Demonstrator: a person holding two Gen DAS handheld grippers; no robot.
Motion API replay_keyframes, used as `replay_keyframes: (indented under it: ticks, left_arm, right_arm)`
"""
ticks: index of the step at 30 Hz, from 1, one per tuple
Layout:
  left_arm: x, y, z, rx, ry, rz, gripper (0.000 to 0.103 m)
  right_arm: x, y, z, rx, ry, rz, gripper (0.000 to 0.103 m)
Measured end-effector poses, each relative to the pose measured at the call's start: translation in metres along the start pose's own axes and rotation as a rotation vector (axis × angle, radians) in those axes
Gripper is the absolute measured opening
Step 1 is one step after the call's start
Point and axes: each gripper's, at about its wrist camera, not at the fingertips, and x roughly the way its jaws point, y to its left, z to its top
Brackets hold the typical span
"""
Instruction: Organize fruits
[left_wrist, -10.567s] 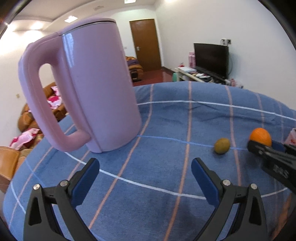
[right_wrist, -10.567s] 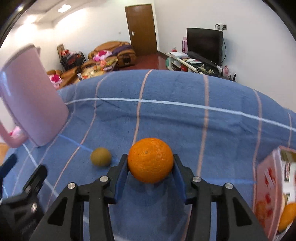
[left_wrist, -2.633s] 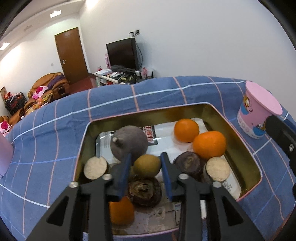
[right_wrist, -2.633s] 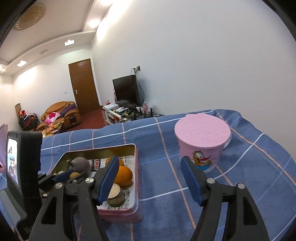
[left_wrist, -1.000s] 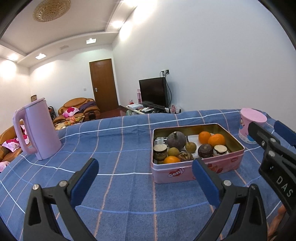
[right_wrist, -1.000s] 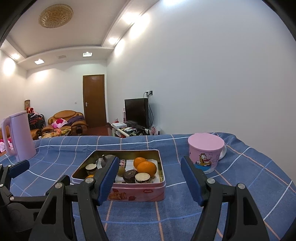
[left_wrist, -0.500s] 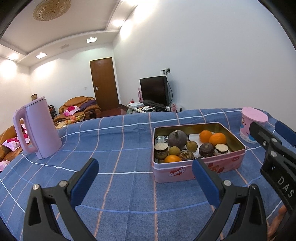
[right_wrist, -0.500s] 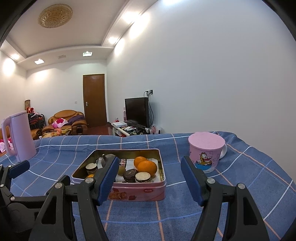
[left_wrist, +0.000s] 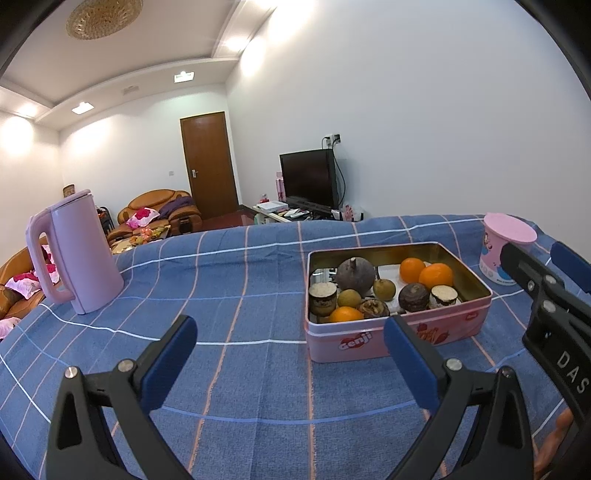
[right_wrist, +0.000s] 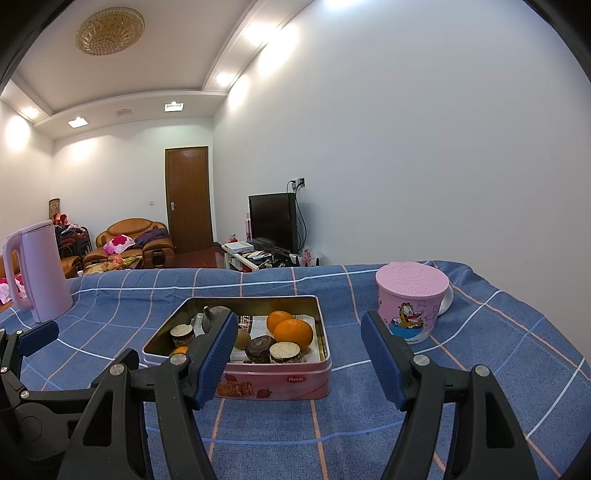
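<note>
A pink tin box (left_wrist: 399, 338) stands on the blue checked tablecloth; it also shows in the right wrist view (right_wrist: 280, 384). It holds several fruits: oranges (left_wrist: 436, 275) (right_wrist: 293, 331), a brown kiwi (left_wrist: 349, 297), a dark round fruit (left_wrist: 355, 275) and cut pieces. My left gripper (left_wrist: 288, 354) is open and empty, held back from the box, to its left. My right gripper (right_wrist: 299, 354) is open and empty, in front of the box.
A tall pink kettle (left_wrist: 75, 254) stands at the far left of the table (left_wrist: 258, 387). A pink lidded cup (right_wrist: 410, 301) stands right of the box. My right gripper's body shows at the right edge of the left wrist view (left_wrist: 546, 317).
Both grippers stay open and empty and have hardly moved in the last second. Before that the left gripper let go of the kiwi in the box and drew back.
</note>
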Motion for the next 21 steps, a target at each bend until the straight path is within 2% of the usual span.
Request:
replay_keyframes:
  ticks: [21]
  left_arm:
    - [-0.0006, 0.0024, -0.0004, -0.004, 0.005, 0.004, 0.103]
  right_arm:
    - [0.0013, -0.0006, -0.0002, -0.001, 0.003, -0.001, 0.071]
